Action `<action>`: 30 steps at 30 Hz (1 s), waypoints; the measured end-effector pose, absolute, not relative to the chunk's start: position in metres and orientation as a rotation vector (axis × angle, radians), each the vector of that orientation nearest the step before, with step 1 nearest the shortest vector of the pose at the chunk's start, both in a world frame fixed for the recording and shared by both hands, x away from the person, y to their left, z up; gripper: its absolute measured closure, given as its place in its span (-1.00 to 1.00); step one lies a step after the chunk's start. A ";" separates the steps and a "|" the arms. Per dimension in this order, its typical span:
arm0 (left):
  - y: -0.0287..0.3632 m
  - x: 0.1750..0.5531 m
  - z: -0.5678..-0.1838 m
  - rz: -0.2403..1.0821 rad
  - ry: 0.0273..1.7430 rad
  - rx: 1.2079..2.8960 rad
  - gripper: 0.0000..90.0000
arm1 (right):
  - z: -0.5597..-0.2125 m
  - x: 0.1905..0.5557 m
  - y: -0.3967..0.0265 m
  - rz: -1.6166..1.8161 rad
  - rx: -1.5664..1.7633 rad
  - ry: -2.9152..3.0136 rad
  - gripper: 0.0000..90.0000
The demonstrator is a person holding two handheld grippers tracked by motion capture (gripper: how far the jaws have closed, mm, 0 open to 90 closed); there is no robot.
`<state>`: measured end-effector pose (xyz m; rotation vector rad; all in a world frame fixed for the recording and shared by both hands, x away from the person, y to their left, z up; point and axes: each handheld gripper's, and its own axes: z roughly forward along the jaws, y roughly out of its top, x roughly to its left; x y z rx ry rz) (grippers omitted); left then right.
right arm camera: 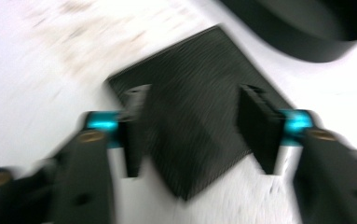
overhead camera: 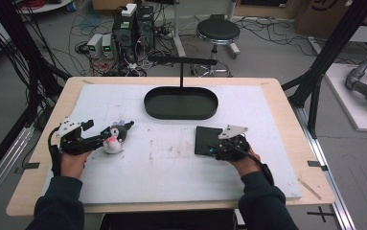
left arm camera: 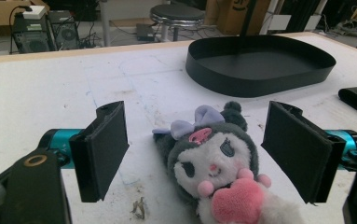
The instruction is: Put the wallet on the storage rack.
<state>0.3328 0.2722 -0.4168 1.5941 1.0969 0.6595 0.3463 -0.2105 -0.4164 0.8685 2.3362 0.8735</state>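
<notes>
Black tray in the upper middle of the high view has nothing in it yet, so my guess is the sorting has barely started. Both things lie on the white mat, well short of it.

Plush sits left of centre in that view. Left gripper has its jaws wide on either side of it, and in the left gripper view you can see gaps between the pads and the toy, so no grip yet. It's a small grey and white doll with a lilac bow, a pink skull badge on its hood and a pink heart at its chest, soft and easy to squeeze.

Black pad lies flat right of centre. Right gripper hangs over its near edge, jaws spread and nothing pinched. That view is blurry, but the pad looks thin, square and ribbed.
</notes>
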 end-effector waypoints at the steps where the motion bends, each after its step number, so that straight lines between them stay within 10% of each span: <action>1: 0.272 0.333 -0.417 0.659 1.096 1.594 -0.52 | -0.418 0.349 -0.203 0.873 0.903 2.314 -0.27; 8: 0.273 0.333 -0.417 0.658 1.098 1.592 -0.52 | -0.432 0.360 -0.156 0.794 0.964 2.299 -0.39; 20: 0.274 0.331 -0.416 0.662 1.097 1.593 -0.51 | -0.425 0.356 -0.170 0.686 0.821 2.451 0.95; 27: 0.275 0.332 -0.417 0.667 1.099 1.595 -0.51 | -0.421 0.351 -0.192 0.649 0.724 2.475 0.97; 30: 0.274 0.332 -0.417 0.663 1.101 1.589 -0.51 | -0.420 0.353 -0.203 0.717 0.868 2.373 0.17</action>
